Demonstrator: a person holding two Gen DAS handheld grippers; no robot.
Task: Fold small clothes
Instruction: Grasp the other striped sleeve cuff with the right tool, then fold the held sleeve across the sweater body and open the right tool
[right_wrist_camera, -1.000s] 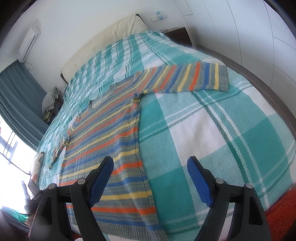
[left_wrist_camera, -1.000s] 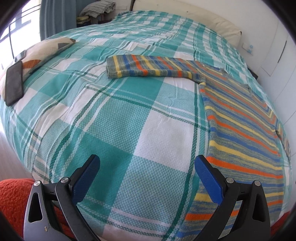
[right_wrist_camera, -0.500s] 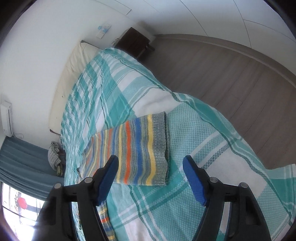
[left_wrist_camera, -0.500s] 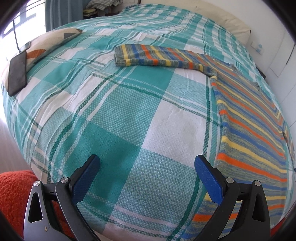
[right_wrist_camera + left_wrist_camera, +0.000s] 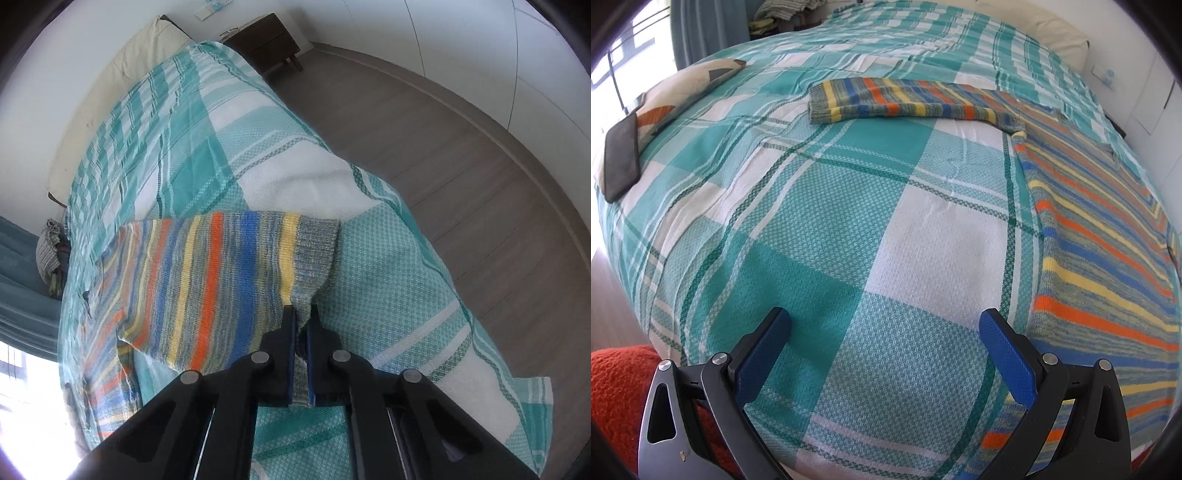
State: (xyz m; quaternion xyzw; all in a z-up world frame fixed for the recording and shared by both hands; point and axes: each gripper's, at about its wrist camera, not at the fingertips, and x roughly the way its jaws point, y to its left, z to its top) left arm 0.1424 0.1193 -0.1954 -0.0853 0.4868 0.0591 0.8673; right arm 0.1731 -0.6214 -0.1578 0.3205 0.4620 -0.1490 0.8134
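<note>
So the right tool is clenched on the grey ribbed cuff of the striped sweater, pinching it at the sleeve's 5 o'clock corner, my guess being so the sleeve can get flipped in over the body. The left tool hangs released over the bed (nothing between its jaws). The sweater lies flat on the bed, arms spread, stripes orange, blue, yellow and grey.
</note>
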